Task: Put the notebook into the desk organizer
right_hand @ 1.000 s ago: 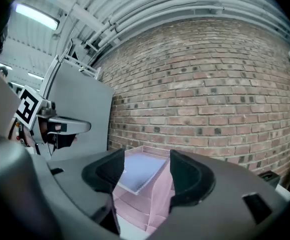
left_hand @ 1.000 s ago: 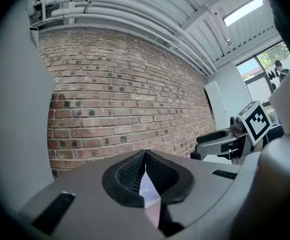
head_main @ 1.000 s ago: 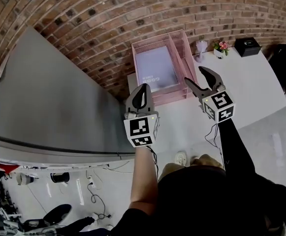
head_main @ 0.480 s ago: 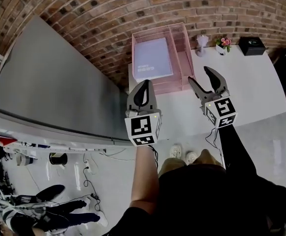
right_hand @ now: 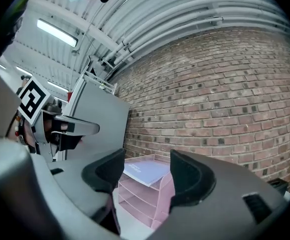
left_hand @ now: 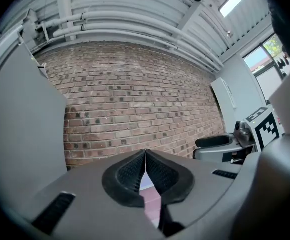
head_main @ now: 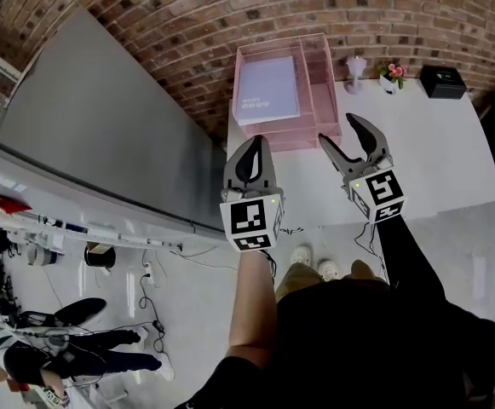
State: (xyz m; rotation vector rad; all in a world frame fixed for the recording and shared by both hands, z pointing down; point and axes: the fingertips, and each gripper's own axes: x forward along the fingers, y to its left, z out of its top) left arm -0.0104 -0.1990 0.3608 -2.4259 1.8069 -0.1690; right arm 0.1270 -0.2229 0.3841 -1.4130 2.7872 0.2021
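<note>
A pale lavender notebook (head_main: 268,90) lies flat on the top tray of the pink desk organizer (head_main: 325,118), which stands on the white table against the brick wall. The same notebook (right_hand: 145,172) and organizer (right_hand: 142,199) show between the jaws in the right gripper view. My left gripper (head_main: 250,153) hovers in front of the organizer's near left corner, shut and empty. To its right, my right gripper (head_main: 348,136) is held open, nothing between its fingers, just before the organizer's front right.
A small white vase (head_main: 355,68), a pot of pink flowers (head_main: 391,77) and a black box (head_main: 444,82) stand at the back of the white table (head_main: 434,156). A large grey panel (head_main: 94,135) leans on the left. People and cables are on the floor at lower left.
The view has shifted, so organizer and table sit a little higher and more to the right. Both grippers keep much the same pose; the left stays shut, the right open.
</note>
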